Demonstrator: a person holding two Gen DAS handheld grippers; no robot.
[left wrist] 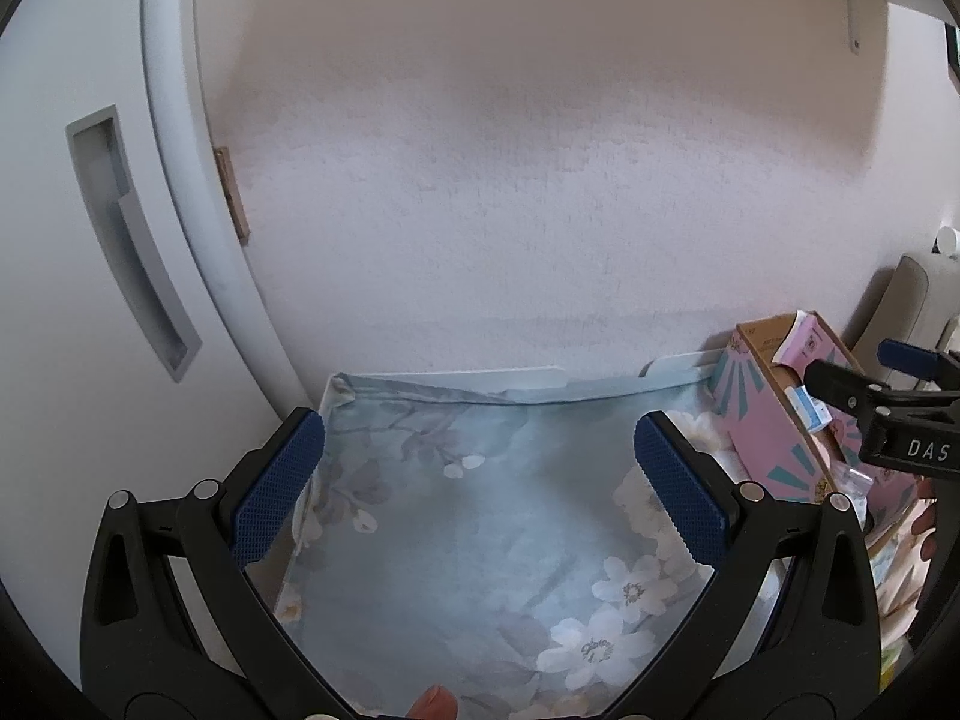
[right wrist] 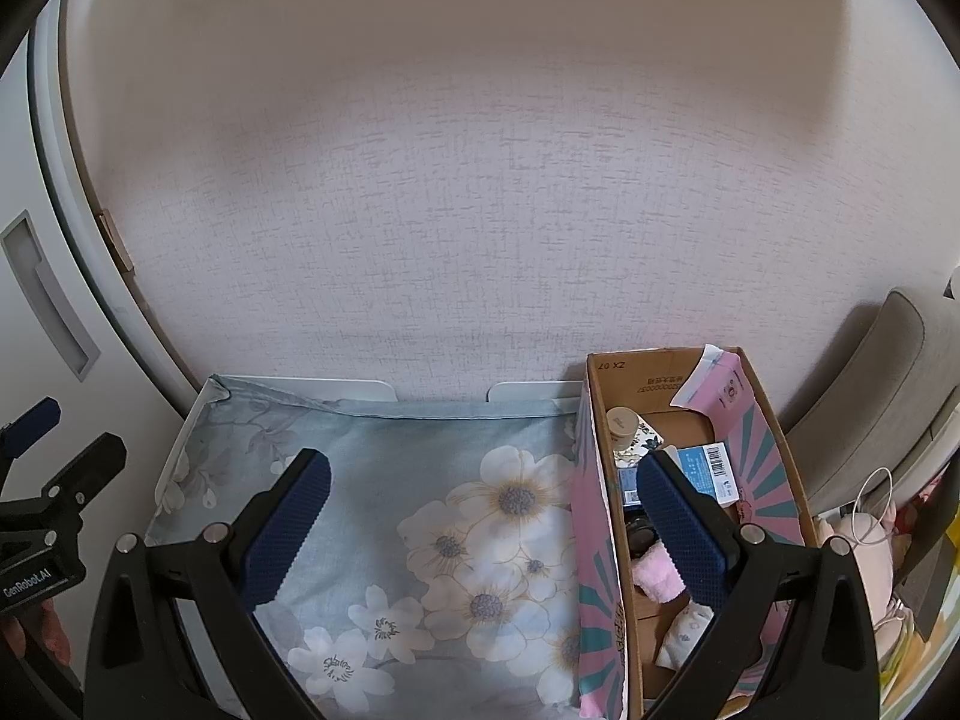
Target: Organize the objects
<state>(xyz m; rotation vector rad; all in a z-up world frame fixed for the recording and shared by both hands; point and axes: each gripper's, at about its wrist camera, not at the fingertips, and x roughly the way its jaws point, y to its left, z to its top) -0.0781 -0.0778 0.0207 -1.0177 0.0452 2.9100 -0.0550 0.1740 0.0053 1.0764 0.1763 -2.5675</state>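
A pink and teal cardboard box (right wrist: pixel 600 540) stands open on a floral blue cloth (right wrist: pixel 420 480) against the wall. Inside it lie a small cream jar (right wrist: pixel 623 423), a blue and white packet (right wrist: pixel 711 471), a pink fluffy item (right wrist: pixel 657 573) and other small things. My right gripper (right wrist: pixel 480 516) is open and empty, its right finger over the box, its left over the cloth. My left gripper (left wrist: pixel 480 486) is open and empty above the cloth (left wrist: pixel 480 510), left of the box (left wrist: pixel 774 420). The right gripper (left wrist: pixel 888 414) shows at the right edge of the left wrist view.
A white cabinet door with a recessed handle (left wrist: pixel 126 240) stands at the left. The textured wall (right wrist: pixel 480 210) closes the back. A grey cushioned object (right wrist: pixel 870 408) and soft items with a white cord (right wrist: pixel 870 516) lie right of the box.
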